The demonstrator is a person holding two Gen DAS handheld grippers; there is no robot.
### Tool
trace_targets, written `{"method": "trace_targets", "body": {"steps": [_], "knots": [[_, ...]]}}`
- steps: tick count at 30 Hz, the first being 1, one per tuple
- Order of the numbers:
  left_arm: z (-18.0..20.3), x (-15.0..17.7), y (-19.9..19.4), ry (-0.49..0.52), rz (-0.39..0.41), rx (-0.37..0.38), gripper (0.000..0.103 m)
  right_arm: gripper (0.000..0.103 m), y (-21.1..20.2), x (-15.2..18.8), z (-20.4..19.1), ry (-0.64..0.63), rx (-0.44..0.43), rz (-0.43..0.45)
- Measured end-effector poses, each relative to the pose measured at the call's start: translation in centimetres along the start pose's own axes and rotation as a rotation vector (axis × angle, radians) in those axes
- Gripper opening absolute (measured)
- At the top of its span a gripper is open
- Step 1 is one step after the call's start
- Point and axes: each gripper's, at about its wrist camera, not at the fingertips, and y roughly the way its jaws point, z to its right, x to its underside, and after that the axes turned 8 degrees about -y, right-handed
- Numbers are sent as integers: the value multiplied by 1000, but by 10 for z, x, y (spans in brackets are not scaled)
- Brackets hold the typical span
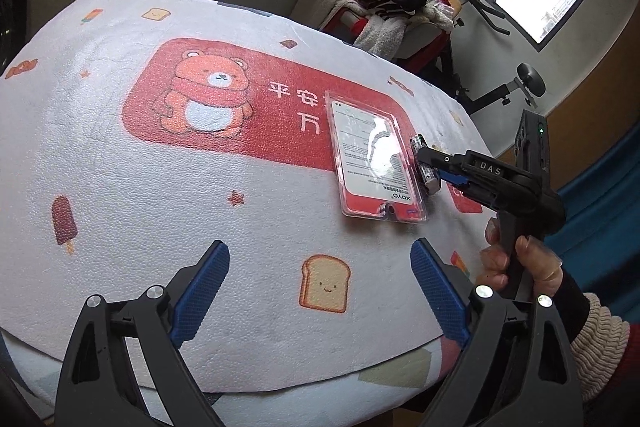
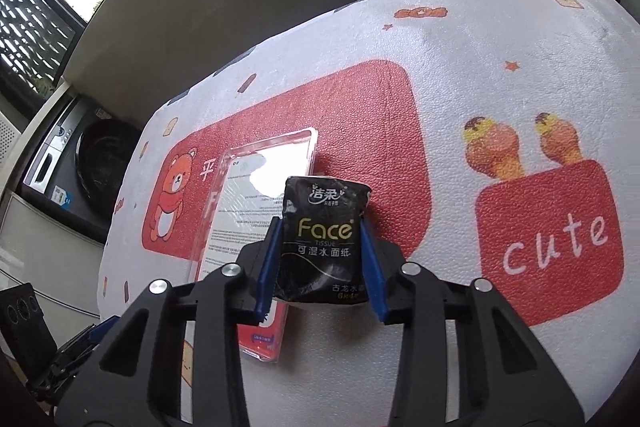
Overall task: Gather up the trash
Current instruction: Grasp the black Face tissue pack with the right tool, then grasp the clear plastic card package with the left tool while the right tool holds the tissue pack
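Note:
A black "Face" tissue pack (image 2: 320, 239) lies on the cartoon-print tablecloth (image 2: 480, 67), and my right gripper (image 2: 320, 223) is shut on it, one blue pad against each side. Touching its left side is a flat clear plastic package (image 2: 256, 187) with a white and red card inside. In the left wrist view the same package (image 1: 372, 155) lies right of centre. There the right gripper (image 1: 426, 163) pinches the tissue pack (image 1: 417, 143) at the package's right edge. My left gripper (image 1: 320, 259) hovers open over bare cloth, nearer than the package, with nothing between its fingers.
A hand (image 1: 520, 259) with a knit cuff holds the right gripper's handle. Beyond the table's far edge stand a chair piled with clothes (image 1: 384, 7) and exercise equipment (image 1: 528, 83). A washing machine (image 2: 80, 163) sits left of the table.

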Motion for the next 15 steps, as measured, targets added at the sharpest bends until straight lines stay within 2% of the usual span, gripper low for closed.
{"method": "trace_targets", "body": {"steps": [8,15], "knots": [[7,-25,29,-24,-22,30,81,33,-17,10,-10,-87,14,8],[12,-43,54,-58,-53,42,77,32,-2,26,-36,-210,70,-67]]}}
